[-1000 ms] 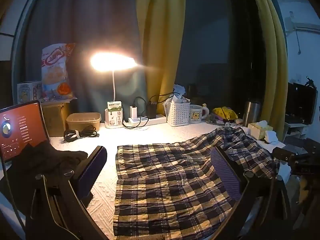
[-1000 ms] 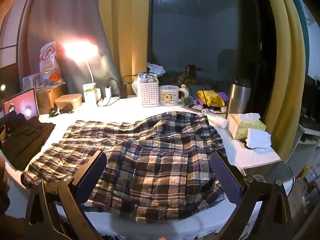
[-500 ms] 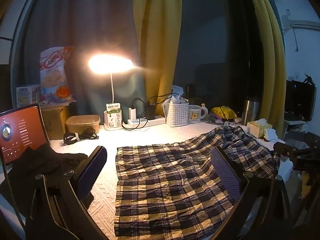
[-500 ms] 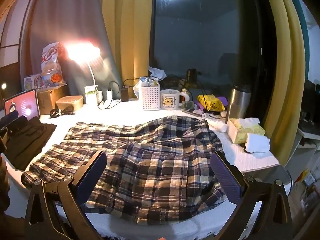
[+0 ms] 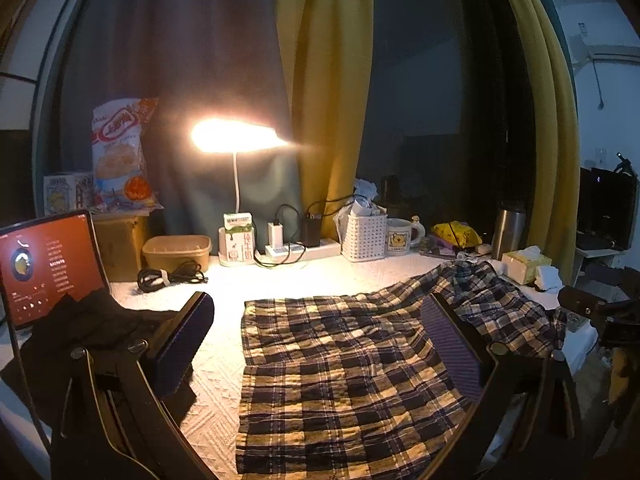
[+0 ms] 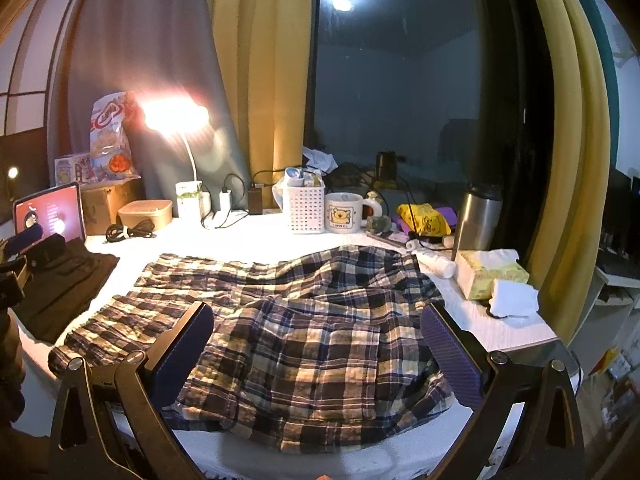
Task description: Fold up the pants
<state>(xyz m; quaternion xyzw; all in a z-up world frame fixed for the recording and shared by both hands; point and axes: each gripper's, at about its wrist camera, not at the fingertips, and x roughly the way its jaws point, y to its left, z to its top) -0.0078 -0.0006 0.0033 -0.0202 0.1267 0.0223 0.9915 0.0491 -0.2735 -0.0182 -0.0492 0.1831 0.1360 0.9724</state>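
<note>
A lamp-lit table (image 6: 264, 236) before yellow curtains is seen crowded along its back edge; the plaid pants (image 6: 304, 320) are spread flat across it, both hand-held grippers, left (image 5: 316, 344) and right (image 6: 318, 344), held above with jaws apart and empty; the mug (image 6: 344, 213) or flask (image 6: 478, 216) could be toppled if fabric is swung wide.

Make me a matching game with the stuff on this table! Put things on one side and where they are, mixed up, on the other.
Things:
1. plaid pants
2. bear mug
3. tissue box
4. black cloth

Places:
A. just right of the white basket
B. at the table's right edge, near the steel flask
C. spread out across the middle
D. at the left, in front of the lit tablet

Pairs: 1-C, 2-A, 3-B, 4-D
</note>
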